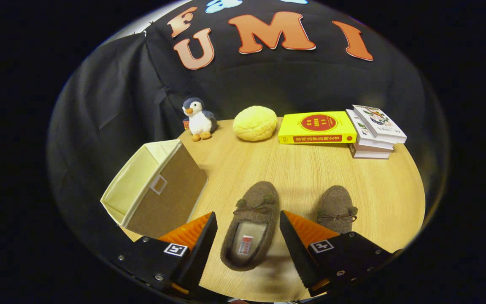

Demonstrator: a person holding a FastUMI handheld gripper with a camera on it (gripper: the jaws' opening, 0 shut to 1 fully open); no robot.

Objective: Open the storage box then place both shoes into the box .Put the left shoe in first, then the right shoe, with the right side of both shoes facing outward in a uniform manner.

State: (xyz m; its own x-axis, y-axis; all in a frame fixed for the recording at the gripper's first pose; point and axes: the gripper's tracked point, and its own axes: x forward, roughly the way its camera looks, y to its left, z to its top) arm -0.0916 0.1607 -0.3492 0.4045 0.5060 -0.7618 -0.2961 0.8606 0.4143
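A brown fuzzy slipper (251, 226) lies on the wooden table (302, 169), toe pointing away, between my two fingers. My gripper (248, 221) is open, one finger on each side of the slipper, neither pressing on it. A second matching slipper (336, 209) lies just right of the right finger, toe away. The storage box (158, 188), cream inside with brown fabric walls, stands at the table's left edge beyond the left finger, its top open and nothing inside.
At the back of the table stand a plush penguin (199, 119), a yellow round cushion (255, 123), a yellow book (317, 127) and a stack of white books (374, 131). Black cloth walls close in the table.
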